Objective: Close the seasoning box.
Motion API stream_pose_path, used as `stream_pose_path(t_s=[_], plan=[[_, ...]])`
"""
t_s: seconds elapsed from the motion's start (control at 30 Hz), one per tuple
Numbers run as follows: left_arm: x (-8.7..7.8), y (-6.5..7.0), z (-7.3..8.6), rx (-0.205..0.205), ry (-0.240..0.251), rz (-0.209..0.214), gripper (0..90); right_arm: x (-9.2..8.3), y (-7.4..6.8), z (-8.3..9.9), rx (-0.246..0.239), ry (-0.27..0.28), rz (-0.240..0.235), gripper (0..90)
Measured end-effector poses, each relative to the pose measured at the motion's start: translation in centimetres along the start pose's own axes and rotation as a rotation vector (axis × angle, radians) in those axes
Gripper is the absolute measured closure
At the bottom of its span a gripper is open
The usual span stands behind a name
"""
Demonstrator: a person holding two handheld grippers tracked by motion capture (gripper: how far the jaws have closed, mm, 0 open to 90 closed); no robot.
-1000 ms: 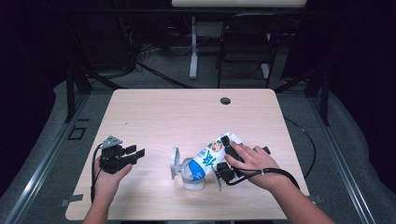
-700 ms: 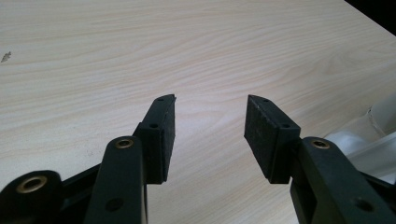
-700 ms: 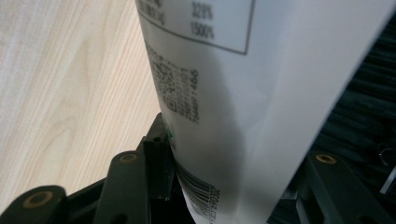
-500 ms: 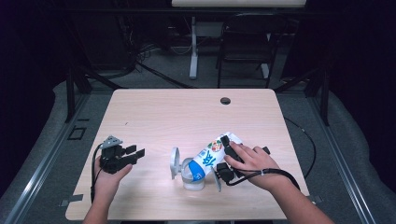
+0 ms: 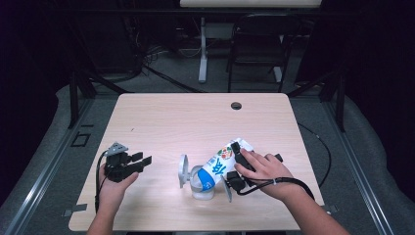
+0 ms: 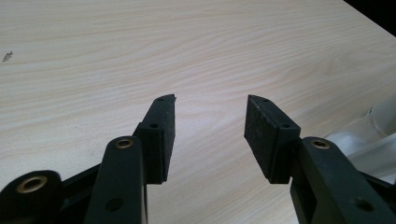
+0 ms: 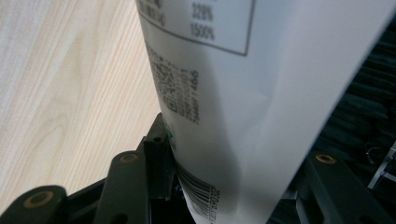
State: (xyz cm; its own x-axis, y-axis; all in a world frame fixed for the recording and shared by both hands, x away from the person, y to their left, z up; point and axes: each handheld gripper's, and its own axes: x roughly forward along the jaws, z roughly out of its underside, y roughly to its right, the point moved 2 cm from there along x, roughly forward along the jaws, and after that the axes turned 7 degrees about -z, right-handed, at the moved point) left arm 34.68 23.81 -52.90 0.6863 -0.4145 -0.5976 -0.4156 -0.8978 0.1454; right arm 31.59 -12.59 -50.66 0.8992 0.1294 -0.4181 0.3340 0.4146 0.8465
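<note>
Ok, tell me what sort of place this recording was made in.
Probably a lab or studio set up for recording, not a home. A bare wooden table with a cable hole stands on grey floor matting between dark surroundings, with metal rails beside it and an empty chair behind.

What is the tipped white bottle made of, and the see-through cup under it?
The bottle looks like glossy white plastic or coated carton: smooth printed skin with a barcode and a soft shine. The cup seems thin clear plastic, since the table shows through it; glass cannot be ruled out.
</note>
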Motion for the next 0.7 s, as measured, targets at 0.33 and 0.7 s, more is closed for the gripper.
stream_pose_path(t_s=[0.33, 0.7], plan=[[-0.10, -0.04, -0.02, 0.004, -0.012, 0.002, 53.6, -0.14, 0.04, -0.04, -0.012, -0.017, 0.007, 51.7], [-0.10, -0.02, -0.03, 0.004, -0.011, 0.002, 53.6, -0.18, 0.06, -0.06, -0.018, -0.017, 0.009, 51.8]])
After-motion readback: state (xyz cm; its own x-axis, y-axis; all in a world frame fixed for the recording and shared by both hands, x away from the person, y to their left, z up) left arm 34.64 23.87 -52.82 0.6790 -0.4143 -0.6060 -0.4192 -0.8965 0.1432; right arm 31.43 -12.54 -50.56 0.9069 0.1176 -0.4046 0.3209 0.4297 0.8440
